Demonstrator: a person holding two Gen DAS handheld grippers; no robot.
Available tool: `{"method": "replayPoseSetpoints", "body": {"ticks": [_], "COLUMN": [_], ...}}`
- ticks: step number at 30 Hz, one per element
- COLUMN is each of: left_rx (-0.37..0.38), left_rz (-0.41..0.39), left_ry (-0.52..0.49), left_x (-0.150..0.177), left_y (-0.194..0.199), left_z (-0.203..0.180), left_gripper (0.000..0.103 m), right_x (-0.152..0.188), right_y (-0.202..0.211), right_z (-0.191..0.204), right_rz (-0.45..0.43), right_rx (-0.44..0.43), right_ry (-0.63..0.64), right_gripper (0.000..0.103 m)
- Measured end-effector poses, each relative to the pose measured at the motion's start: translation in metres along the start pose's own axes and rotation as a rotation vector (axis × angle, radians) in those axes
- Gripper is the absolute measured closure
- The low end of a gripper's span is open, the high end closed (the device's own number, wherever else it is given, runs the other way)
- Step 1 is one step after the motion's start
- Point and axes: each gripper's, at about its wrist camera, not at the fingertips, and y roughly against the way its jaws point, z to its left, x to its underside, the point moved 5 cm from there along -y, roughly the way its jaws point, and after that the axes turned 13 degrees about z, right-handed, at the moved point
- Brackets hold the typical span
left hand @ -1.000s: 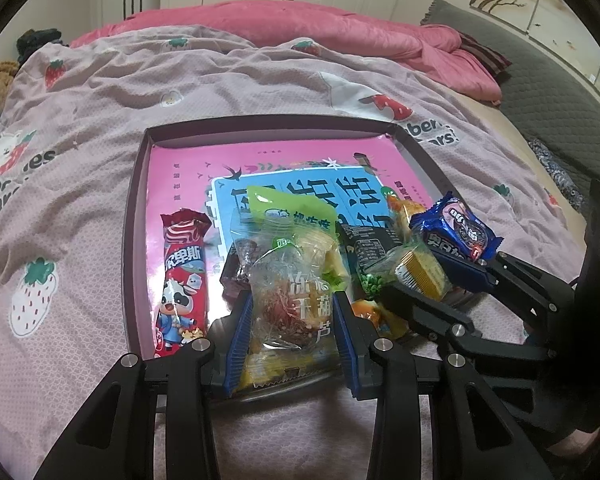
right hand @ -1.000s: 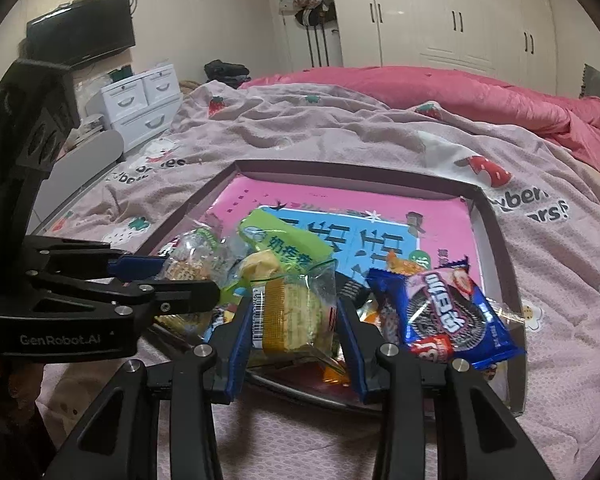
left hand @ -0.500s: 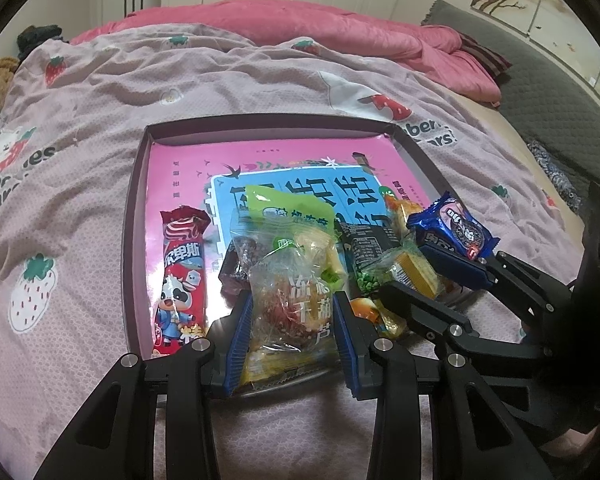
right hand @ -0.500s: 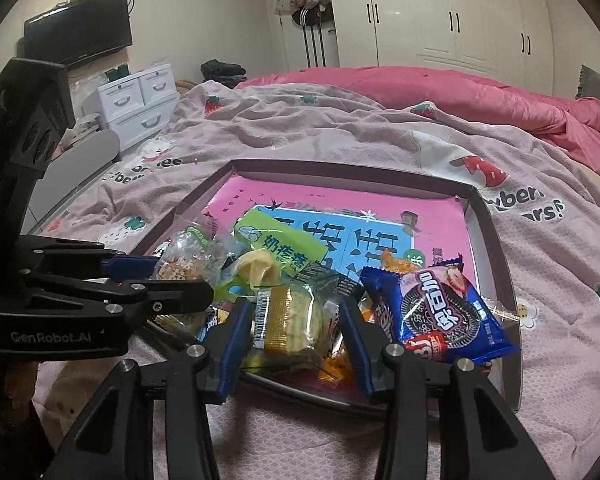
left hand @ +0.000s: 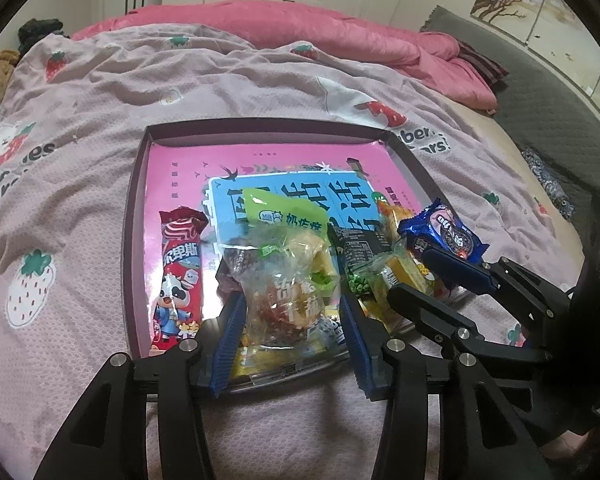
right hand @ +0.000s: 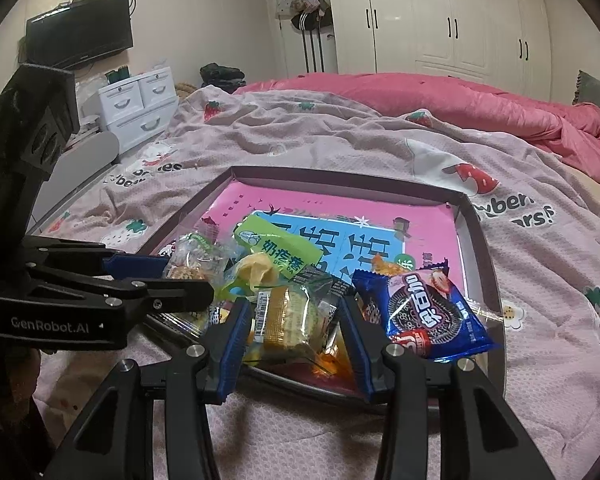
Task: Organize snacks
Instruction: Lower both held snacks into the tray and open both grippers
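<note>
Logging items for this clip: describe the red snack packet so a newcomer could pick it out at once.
On the bed lies a shallow tray with a pink book inside. The red packet lies flat along the tray's left side in the left wrist view, apart from the snack pile. It alone is long, red, and shows a cartoon cow.

Pale pink strawberry-print bedsheet (right hand: 340, 140) covers bed; bright pink quilted duvet (right hand: 460, 100) bunched behind. White wardrobe (right hand: 440, 20), black wall television (right hand: 80, 30), white drawer unit (right hand: 140, 100) beyond.
</note>
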Motion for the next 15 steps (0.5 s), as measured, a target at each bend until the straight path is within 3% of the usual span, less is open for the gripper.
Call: {"method": "replayPoseSetpoints", "body": {"ticks": [10, 15], "left_rx": [-0.021, -0.02], "left_rz": [-0.016, -0.031], "left_ry": [0.003, 0.004], "left_x": [0.002, 0.003], "left_y": [0.009, 0.017], "left_z": [0.002, 0.002], "left_gripper": [0.053, 0.046], "right_x": [0.002, 0.002], "right_y": [0.004, 0.009], "right_z": [0.004, 0.002], "right_rz": [0.0, -0.01], "right_rx": [0.015, 0.027], "right_ry": [0.011, 0.004], "right_gripper": [0.058, 0.053]}}
